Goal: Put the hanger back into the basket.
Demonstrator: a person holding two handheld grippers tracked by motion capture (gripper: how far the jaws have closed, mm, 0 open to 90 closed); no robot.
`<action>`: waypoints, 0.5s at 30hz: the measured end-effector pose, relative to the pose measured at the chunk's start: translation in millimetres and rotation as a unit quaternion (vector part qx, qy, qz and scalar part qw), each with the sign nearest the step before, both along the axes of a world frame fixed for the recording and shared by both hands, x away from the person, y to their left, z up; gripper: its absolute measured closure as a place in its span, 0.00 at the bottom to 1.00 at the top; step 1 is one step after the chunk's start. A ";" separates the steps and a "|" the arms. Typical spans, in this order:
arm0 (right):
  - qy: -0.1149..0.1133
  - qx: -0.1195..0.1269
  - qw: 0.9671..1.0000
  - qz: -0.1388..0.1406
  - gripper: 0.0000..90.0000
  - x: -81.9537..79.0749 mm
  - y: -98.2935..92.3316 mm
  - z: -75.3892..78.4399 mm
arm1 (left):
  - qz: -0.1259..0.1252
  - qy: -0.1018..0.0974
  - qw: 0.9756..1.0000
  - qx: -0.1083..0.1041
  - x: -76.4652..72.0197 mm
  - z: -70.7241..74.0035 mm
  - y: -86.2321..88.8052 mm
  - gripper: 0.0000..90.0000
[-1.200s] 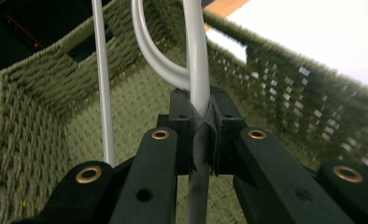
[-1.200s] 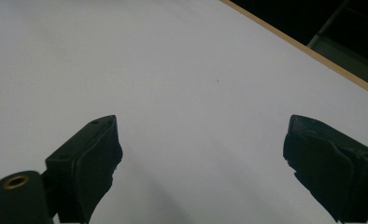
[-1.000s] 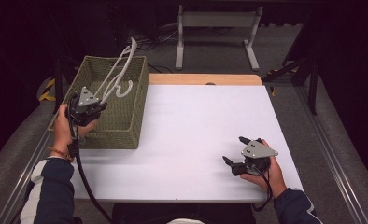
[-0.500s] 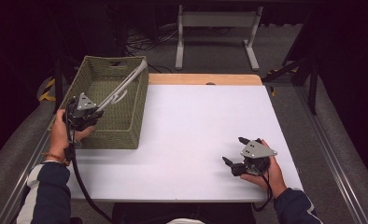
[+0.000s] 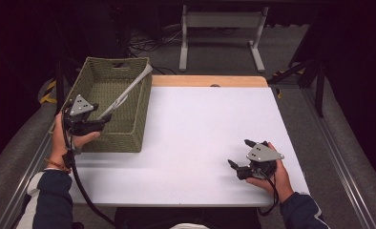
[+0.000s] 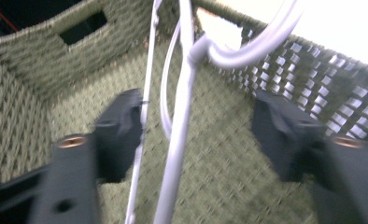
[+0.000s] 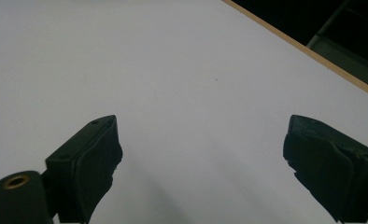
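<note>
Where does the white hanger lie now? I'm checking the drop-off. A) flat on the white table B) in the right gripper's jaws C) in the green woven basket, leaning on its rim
C: the white hanger slants inside the basket, its top over the far rim.

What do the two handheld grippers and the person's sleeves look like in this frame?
Both the left gripper and the right gripper are black two-jaw tools, each topped by a grey three-cornered plate with small dark holes. A black cable trails from each. The sleeves are dark navy; the left one has a white panel.
</note>
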State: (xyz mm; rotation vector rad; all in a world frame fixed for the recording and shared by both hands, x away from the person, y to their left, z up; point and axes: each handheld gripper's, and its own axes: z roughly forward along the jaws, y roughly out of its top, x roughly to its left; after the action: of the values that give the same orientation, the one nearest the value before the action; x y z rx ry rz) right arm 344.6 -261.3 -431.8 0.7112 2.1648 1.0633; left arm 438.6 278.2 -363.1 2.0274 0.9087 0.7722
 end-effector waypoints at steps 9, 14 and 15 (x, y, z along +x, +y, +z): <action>-0.003 0.004 1.000 -0.004 0.13 0.5 -0.8 -0.4 | -0.019 -0.073 0.997 -0.032 -13.3 11.1 -17.0 0.12; -0.004 0.012 1.000 -0.006 0.13 0.4 -1.3 0.1 | -0.035 -0.099 0.993 -0.057 -20.1 15.0 -22.3 0.08; -0.002 0.015 1.000 -0.006 0.13 0.7 -1.7 0.3 | -0.039 -0.103 0.992 -0.063 -21.6 15.9 -23.3 0.08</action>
State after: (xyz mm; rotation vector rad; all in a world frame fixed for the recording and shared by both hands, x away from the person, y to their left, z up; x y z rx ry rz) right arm 345.3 -262.9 -431.5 0.7343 2.1419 1.0914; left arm 417.0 254.9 -347.2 1.8236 0.7380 0.8423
